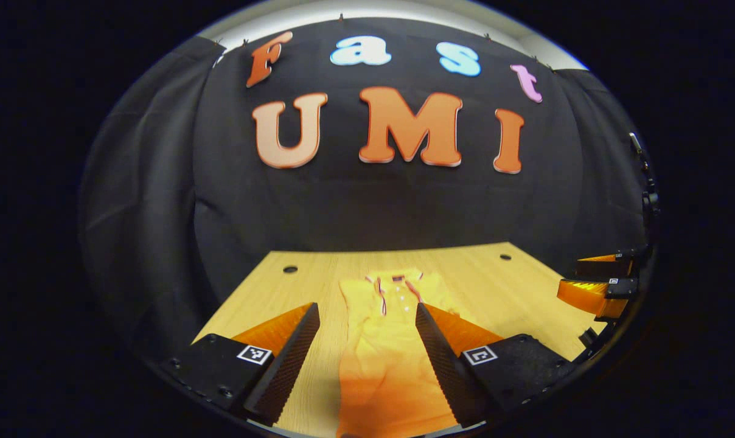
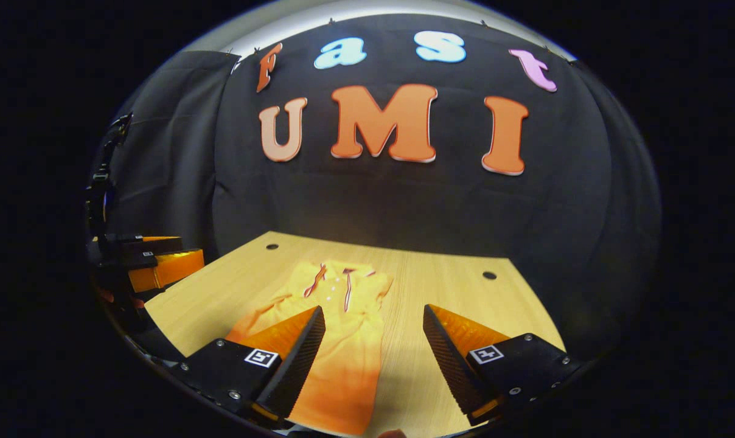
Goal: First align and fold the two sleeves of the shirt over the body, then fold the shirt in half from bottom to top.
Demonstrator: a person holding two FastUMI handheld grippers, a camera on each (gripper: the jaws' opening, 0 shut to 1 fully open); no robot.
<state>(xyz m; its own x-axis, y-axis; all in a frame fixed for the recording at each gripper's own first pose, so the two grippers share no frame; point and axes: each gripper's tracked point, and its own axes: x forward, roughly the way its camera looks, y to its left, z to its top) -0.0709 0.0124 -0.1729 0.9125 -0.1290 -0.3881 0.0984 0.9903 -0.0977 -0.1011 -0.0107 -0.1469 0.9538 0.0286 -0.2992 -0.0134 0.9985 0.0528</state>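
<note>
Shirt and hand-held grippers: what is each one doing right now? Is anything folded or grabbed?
Shirt: lying flat on the table, collar at the far end, one sleeve spread out to the side, bottom not folded up.
Left hand-held gripper: open, above the shirt, holding nothing.
Right hand-held gripper: open, over the shirt's edge, holding nothing.
Table: wooden, with the shirt on it.

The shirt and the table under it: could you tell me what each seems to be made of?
Shirt: soft, thin woven or knit fabric, matte; it lies limp with creases and has a buttoned collar.
Table: pale wood or wood-look laminate, smooth; faint grain lines and round drilled holes.
</note>
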